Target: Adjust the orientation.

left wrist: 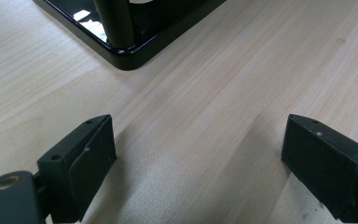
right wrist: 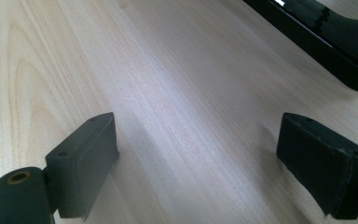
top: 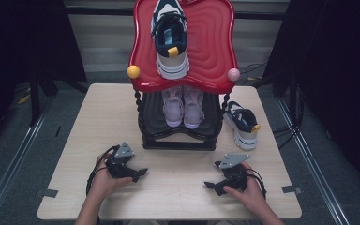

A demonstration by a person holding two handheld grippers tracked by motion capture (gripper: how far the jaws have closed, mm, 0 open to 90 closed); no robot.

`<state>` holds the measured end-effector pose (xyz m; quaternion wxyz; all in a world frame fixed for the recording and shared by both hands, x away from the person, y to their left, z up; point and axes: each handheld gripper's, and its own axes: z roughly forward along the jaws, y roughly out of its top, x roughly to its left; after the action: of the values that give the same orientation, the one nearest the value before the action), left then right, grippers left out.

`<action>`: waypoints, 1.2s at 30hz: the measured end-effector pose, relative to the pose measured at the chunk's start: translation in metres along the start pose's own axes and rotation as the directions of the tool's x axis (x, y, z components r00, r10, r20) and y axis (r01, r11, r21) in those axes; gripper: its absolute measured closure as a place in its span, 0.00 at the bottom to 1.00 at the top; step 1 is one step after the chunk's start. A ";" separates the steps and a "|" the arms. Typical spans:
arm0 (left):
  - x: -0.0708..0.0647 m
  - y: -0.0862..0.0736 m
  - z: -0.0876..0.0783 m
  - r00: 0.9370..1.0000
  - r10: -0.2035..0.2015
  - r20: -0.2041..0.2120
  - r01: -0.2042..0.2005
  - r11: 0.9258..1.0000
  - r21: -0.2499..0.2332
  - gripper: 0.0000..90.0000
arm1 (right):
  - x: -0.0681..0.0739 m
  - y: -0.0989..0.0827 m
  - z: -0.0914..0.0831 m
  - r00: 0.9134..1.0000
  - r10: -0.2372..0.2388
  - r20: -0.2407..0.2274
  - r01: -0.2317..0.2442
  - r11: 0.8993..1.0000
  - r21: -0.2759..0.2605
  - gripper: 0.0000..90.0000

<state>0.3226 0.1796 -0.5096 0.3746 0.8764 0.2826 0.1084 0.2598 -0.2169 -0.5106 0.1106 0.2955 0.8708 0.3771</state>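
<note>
While both claws are resting low on the pale wooden table (top: 98, 112), the left gripper (top: 138, 174) and the right gripper (top: 212, 184) are each standing with jaws wide apart and nothing between them, pointing toward each other. Just beyond them a black shoe rack (top: 178, 140) is standing, holding a pair of pink shoes (top: 183, 107) under a red tray (top: 215, 42) bearing one navy-and-white sneaker (top: 171, 37). Its mate (top: 242, 124) is lying on the table just right of the rack, with grey floor and dark curtains lying around.

Black two-tier shoe rack (top: 178, 140) with red top, upright, mid-table, just beyond both hands
</note>
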 end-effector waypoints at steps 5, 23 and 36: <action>0.000 0.000 0.000 1.000 0.000 -0.002 0.000 1.000 0.000 0.10 | 0.000 0.000 0.000 1.000 -0.003 -0.001 0.003 1.000 -0.002 0.13; -0.002 0.000 0.000 1.000 -0.002 -0.001 0.002 1.000 0.007 0.09 | -0.015 0.004 -0.013 1.000 0.016 -0.026 -0.014 0.996 0.091 0.21; -0.002 0.000 0.000 1.000 0.002 0.006 -0.002 1.000 0.008 0.07 | -0.041 0.007 -0.054 1.000 -0.004 -0.029 0.009 0.981 0.191 0.22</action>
<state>0.3213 0.1783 -0.5098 0.3718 0.8785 0.2811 0.1049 0.2731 -0.2694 -0.4690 0.0704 0.2965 0.9055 0.2954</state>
